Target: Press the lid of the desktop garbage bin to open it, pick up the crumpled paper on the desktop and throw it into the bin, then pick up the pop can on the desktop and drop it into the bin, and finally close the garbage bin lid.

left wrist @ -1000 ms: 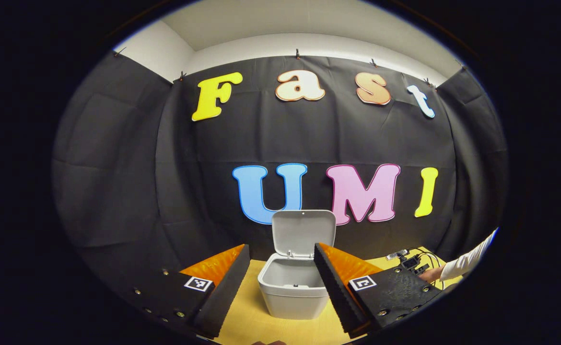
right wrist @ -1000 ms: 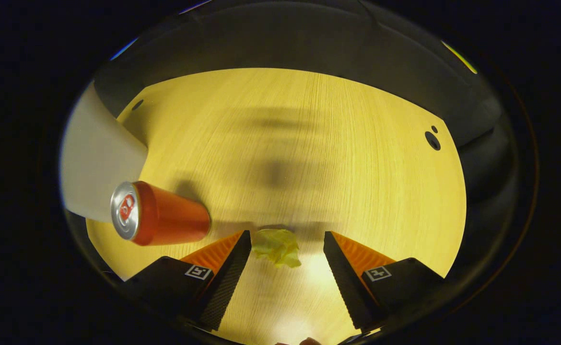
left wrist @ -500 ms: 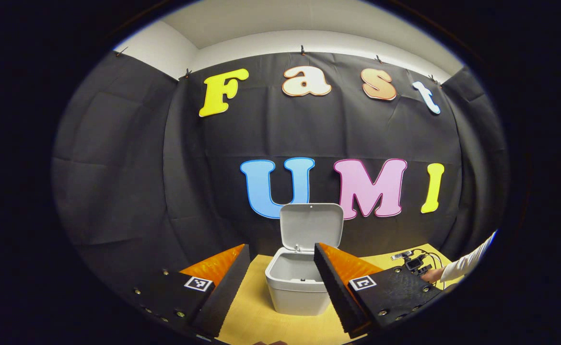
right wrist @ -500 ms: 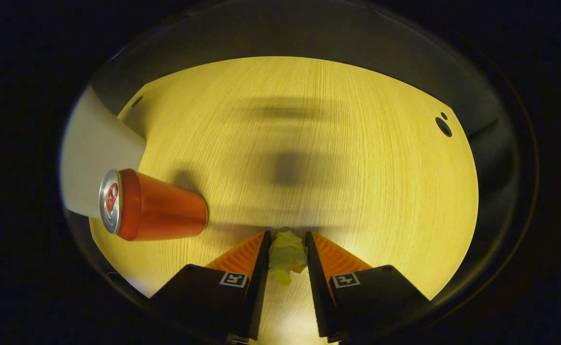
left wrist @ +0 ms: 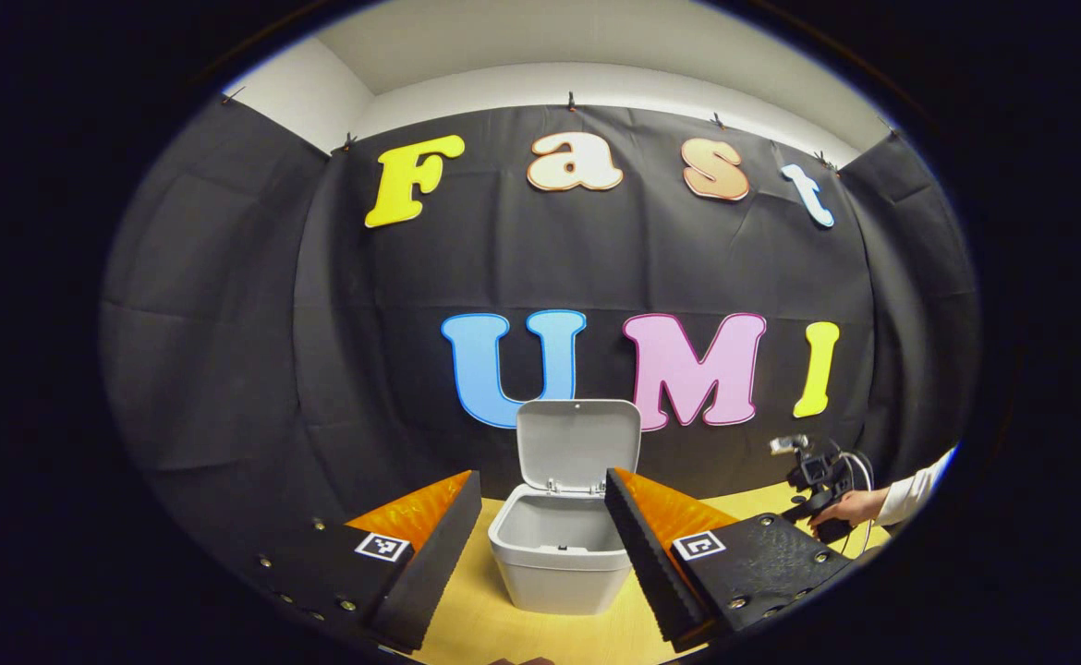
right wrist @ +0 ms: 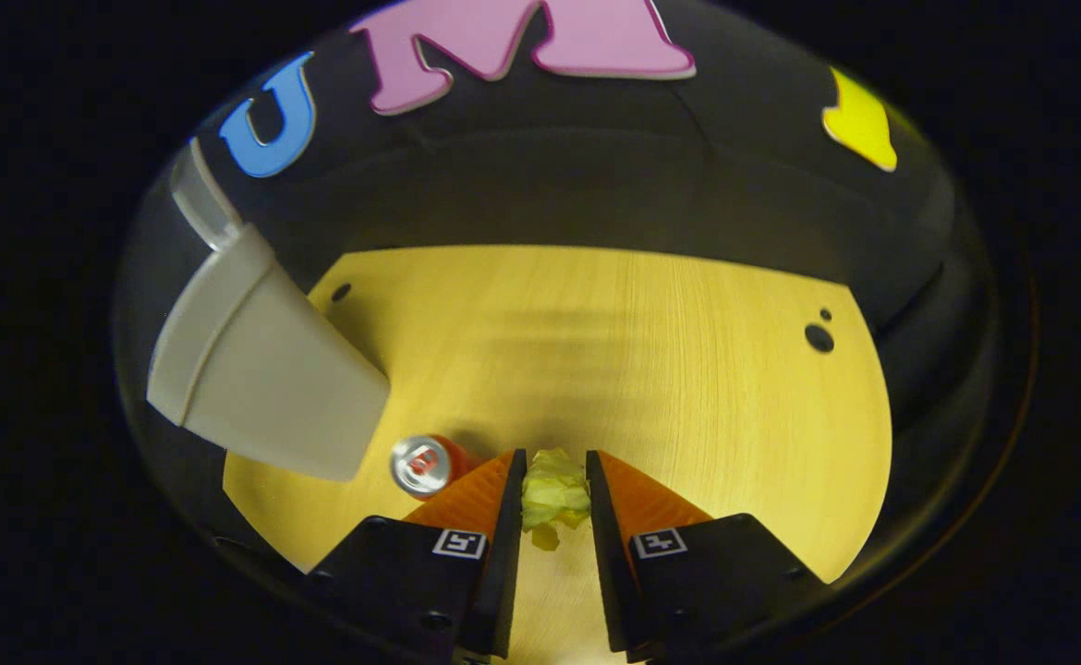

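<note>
So the bin (left wrist: 556,554) was sitting on the yellowish wood bench (left wrist: 504,628) right up against the black cloth wall, lid (left wrist: 579,443) flipped up and standing nearly upright at the back, so you could see straight into the pale inside. The left claw (left wrist: 540,554) hung in front of it, wide open with nothing in it, the bin framed right between its two fingers.

Off to the right in the left gripper view, a hand (left wrist: 850,506) in a white sleeve (left wrist: 915,485) was holding the other tool up off the bench.

The right claw (right wrist: 550,503) was clamped on the crumpled paper (right wrist: 554,494), a yellowish-green wad pinched between both fingers, with a little scrap hanging out below the grip. It looked lifted clear of the bench from the right gripper view, though I couldn't swear how far.

The pop can (right wrist: 425,462), red with a silver top, stood on the bench just beside the bin's side wall (right wrist: 263,383), partly tucked behind the right claw's left-hand finger. A couple of dark holes (right wrist: 819,337) showed in the bench surface further right.
</note>
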Action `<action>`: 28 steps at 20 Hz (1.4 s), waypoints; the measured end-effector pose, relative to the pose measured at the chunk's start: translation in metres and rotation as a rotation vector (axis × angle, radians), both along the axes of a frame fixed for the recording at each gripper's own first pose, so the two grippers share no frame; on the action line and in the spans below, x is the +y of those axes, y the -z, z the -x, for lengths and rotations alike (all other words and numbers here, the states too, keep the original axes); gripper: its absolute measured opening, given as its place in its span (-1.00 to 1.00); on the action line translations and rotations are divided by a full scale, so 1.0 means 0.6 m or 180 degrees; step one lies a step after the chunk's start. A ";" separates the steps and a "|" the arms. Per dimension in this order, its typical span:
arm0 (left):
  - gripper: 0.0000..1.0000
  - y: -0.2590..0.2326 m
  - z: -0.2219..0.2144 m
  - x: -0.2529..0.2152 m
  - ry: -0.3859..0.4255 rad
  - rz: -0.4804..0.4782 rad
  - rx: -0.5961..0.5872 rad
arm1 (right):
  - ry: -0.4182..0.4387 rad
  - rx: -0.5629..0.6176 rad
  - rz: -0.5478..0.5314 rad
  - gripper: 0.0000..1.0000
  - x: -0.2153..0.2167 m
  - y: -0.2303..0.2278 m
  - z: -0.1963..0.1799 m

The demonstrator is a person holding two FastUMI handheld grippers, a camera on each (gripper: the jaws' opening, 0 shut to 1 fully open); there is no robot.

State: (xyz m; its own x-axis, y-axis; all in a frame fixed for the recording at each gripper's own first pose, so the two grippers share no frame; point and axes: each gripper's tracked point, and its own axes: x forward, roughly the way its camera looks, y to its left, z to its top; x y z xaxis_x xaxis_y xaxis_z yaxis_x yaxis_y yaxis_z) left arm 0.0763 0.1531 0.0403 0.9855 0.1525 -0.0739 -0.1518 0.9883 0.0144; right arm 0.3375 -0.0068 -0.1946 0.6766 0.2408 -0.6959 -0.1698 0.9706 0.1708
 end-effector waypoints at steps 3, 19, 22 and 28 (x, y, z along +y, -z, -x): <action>0.77 -0.008 -0.005 -0.004 0.0070 -0.0061 -0.0051 | -0.0169 -0.0667 -0.0068 -0.14 0.032 -0.142 -0.029; 0.77 -0.003 0.051 0.069 -0.0240 -0.0061 -0.0075 | -0.1444 -0.1756 -0.0055 -0.15 0.098 -0.343 0.001; 0.77 -0.001 0.070 0.080 -0.0325 -0.0048 -0.0066 | -0.1469 -0.1505 0.0087 -0.15 0.090 -0.314 0.002; 0.77 0.015 0.091 0.098 -0.0436 0.0006 -0.0019 | -0.1514 -0.0982 0.0391 -0.13 0.086 -0.230 0.020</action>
